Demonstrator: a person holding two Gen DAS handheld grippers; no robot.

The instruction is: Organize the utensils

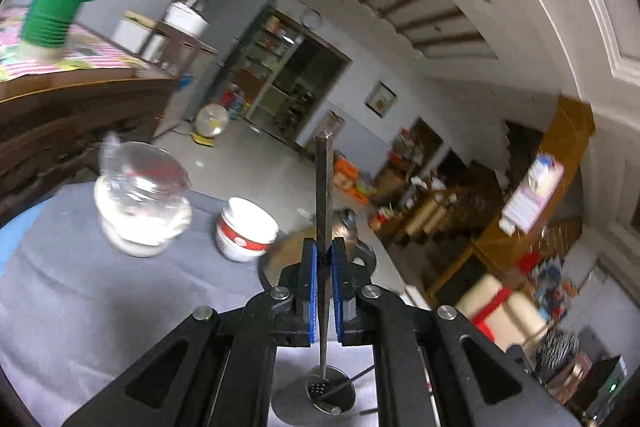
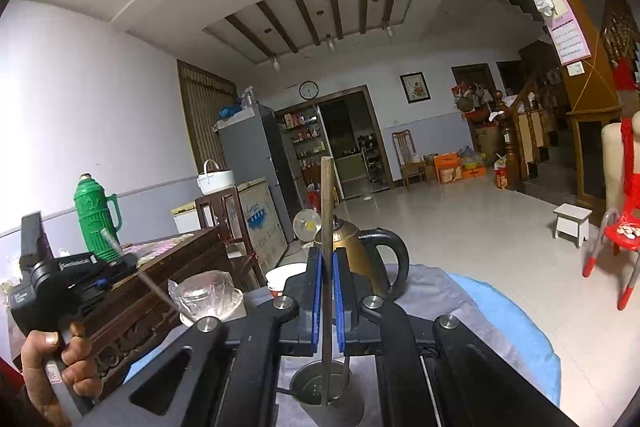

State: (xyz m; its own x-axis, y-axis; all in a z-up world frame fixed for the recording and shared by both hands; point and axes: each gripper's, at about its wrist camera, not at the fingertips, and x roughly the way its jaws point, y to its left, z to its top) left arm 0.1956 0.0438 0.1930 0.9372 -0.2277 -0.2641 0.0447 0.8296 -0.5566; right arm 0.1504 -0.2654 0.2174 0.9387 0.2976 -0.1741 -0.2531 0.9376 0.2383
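My left gripper [image 1: 324, 247] is shut on a flat metal utensil handle [image 1: 323, 183] that stands upright; its lower end reaches into a round metal holder with a perforated bottom [image 1: 326, 389] below the jaws. My right gripper [image 2: 328, 259] is shut on a thin brownish stick-like utensil [image 2: 327, 203], also upright, its lower end in a metal holder cup [image 2: 320, 385]. The left gripper body [image 2: 60, 279] and the hand holding it show at the left of the right wrist view, with a thin utensil sticking out of it.
A grey cloth covers the table [image 1: 80, 299]. On it stand a clear glass jar [image 1: 140, 199], a white and red bowl [image 1: 246, 233] and a brass kettle with a black handle [image 2: 360, 255]. A green thermos [image 2: 96, 219] stands on a dark wooden cabinet [image 2: 160, 267].
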